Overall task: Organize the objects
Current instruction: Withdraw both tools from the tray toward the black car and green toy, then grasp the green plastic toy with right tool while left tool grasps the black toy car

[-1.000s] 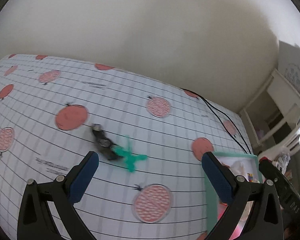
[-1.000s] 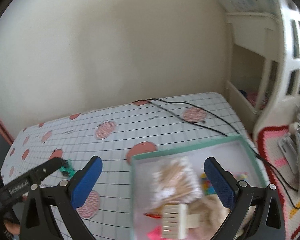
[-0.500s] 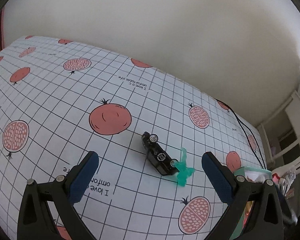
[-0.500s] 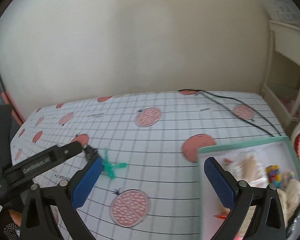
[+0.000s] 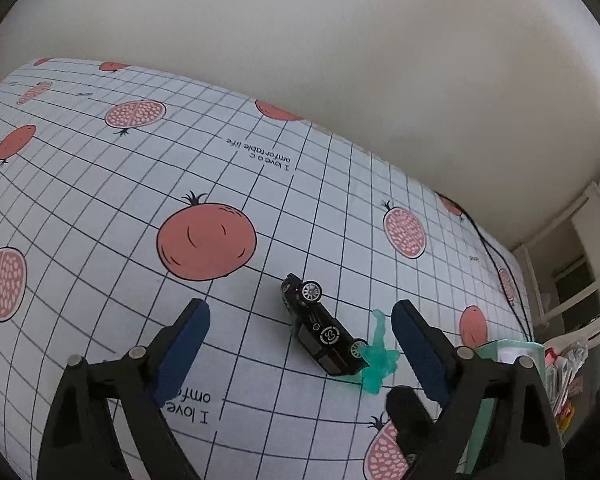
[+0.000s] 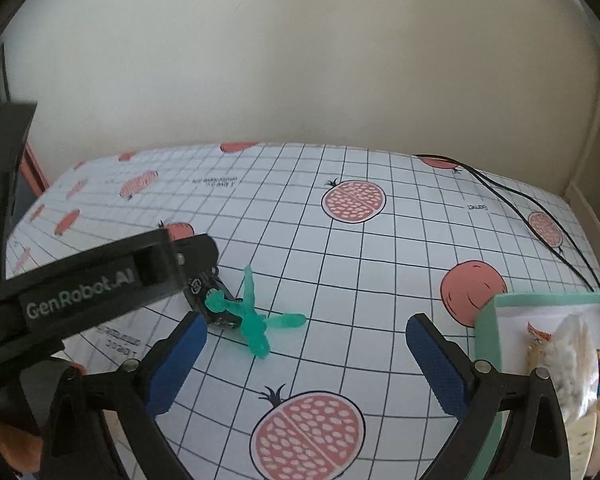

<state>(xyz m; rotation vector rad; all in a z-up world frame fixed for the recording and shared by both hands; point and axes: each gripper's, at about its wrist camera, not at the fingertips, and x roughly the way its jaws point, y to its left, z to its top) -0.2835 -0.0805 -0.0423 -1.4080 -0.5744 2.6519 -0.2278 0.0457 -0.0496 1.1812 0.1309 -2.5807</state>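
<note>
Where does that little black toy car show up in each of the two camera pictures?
Left wrist view: the small black toy car lies on its side just below centre, between the open blue fingers of the left hand-held gripper.
Right wrist view: left of centre, the car is mostly hidden behind the left hand-held gripper's black body.
Shared landmark: the translucent green rubbery figure touching the car in both views.

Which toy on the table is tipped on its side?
The black toy car: it lies on its side, wheels showing. The green figure beside it isn't a car.
</note>
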